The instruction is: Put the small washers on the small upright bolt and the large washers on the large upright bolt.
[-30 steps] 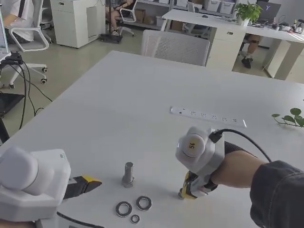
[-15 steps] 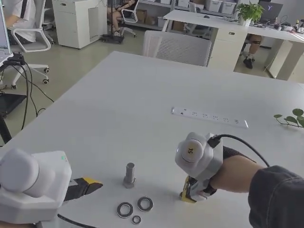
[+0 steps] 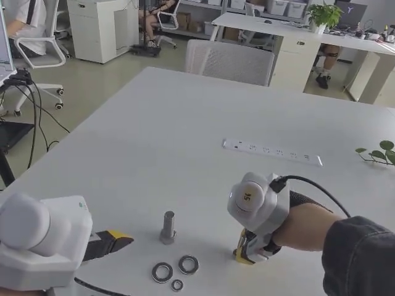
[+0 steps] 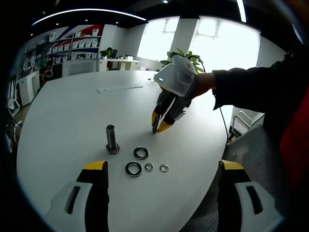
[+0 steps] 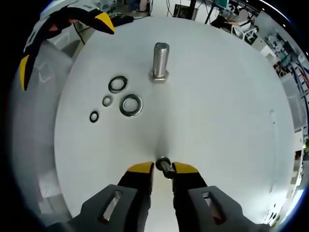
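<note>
A large steel bolt [image 3: 168,227] [image 4: 112,139] [image 5: 161,60] stands upright on the white table [image 3: 185,154]. Close by it lie two large washers [image 3: 162,272] [image 4: 133,169] [image 5: 131,105] and two small washers [image 4: 149,167] [image 5: 107,100] flat on the table. My right gripper [image 3: 242,253] [image 4: 155,129] [image 5: 163,168] points down at the table to the right of the washers, shut on a small dark bolt [image 5: 165,167] whose lower end is at the tabletop. My left gripper [image 3: 114,237] [image 4: 163,165] is open, hovering left of the large bolt with nothing between its fingers.
A white power strip [image 3: 271,152] lies further back on the table. A green plant [image 3: 376,153] reaches in at the right edge. An office chair [image 3: 228,60] stands behind the table. The table's near edge is just below the washers.
The head camera shifted slightly. The right gripper stays at the same spot on the table, and the bolt and washers have not moved.
</note>
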Demonstrator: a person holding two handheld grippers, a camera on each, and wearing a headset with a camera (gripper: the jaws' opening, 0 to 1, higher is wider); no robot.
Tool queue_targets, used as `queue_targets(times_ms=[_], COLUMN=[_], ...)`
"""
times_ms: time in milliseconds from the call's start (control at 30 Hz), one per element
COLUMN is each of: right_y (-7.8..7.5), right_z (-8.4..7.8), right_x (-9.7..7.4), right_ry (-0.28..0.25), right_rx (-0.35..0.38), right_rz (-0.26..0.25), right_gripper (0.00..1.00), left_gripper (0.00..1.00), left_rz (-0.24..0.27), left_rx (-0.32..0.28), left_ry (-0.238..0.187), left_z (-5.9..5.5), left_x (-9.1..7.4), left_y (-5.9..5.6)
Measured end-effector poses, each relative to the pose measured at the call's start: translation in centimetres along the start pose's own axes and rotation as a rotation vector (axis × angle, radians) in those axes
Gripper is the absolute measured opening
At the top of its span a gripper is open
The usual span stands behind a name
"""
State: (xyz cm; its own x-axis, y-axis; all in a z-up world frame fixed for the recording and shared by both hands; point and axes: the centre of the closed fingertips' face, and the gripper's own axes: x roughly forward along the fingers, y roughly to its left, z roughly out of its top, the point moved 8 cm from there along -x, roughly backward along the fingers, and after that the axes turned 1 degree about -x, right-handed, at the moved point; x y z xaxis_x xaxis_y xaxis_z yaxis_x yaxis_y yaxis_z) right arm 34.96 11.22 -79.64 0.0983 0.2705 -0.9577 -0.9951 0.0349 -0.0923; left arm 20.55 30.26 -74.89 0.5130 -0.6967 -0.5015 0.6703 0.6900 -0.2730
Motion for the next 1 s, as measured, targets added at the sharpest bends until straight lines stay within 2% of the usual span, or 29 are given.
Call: queue_targets(times_ms=[267, 567, 1000], right_y=[-0.1, 0.0, 0.6], right_z=[-0.3, -1.0, -2.2], right_x=[-0.7, -1.6, -3.2], right_ry=[-0.011, -0.03, -0.06], right_rx=[0.009, 0.052, 0.078], right_rz=[-0.019, -0.016, -0.046], right_gripper=[0.22, 0.27, 0.29], left_gripper=[0.94, 0.94, 0.94], left_rz=[0.0, -0.002, -0.004], left_rx=[0.004, 0.007, 0.014], left_ry=[0.0, -0.001, -0.004], left_z=[0.0, 0.2, 0.4], left_x=[0.1, 0.1, 0.2], left_y=[0.0, -0.2, -0.5])
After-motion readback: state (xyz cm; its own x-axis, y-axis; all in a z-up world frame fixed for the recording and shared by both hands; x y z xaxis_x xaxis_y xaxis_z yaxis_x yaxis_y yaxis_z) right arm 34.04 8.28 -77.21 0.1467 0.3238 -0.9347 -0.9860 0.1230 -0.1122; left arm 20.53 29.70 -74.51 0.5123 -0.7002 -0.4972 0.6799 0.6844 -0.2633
